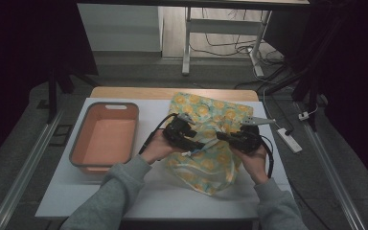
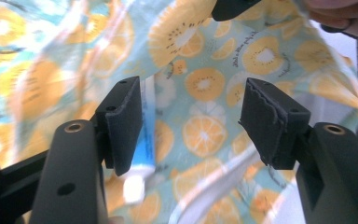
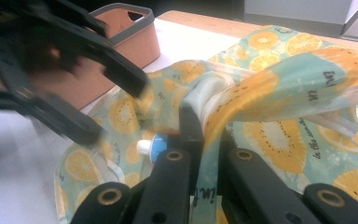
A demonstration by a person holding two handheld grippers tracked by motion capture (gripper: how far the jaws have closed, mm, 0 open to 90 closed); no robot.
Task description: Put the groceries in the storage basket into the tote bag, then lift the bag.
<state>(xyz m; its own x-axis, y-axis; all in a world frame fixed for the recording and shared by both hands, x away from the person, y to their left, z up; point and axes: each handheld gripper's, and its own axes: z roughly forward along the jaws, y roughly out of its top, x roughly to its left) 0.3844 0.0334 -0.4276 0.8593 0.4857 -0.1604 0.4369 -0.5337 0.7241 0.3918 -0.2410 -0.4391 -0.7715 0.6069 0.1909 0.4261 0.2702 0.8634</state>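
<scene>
Nearest to you, your two grey sleeves come in from the bottom of the high view, and each hand holds one tool over the white table [image 1: 100,191]. Your right gripper [image 1: 230,137] is pressed together on the rim of the fruit-print bag [image 1: 206,163]; in the right gripper view the cloth edge runs up between its two black jaws, pinched tight and lifted a little off the table. Your left gripper [image 1: 191,141] stands spread: in the left gripper view both pads [image 2: 123,123] are well apart with a clear gap, nothing is pressed between them, and the bag cloth lies behind them. A blue and white tube [image 2: 142,158] lies on the bag just behind the left pad of that tool, with its white cap toward the camera; in the right gripper view the same tube shows just to the left of the pinched edge. The two tools are near each other, above the middle of the bag. The bag itself lies at the right half of the table, and its far part rests flat toward the wooden edge [image 1: 124,92]. To the left, well apart from the bag, stands the orange basket [image 1: 79,143] with a grey rim. Farther away is the floor with cables and a white power strip [image 1: 289,140].
</scene>
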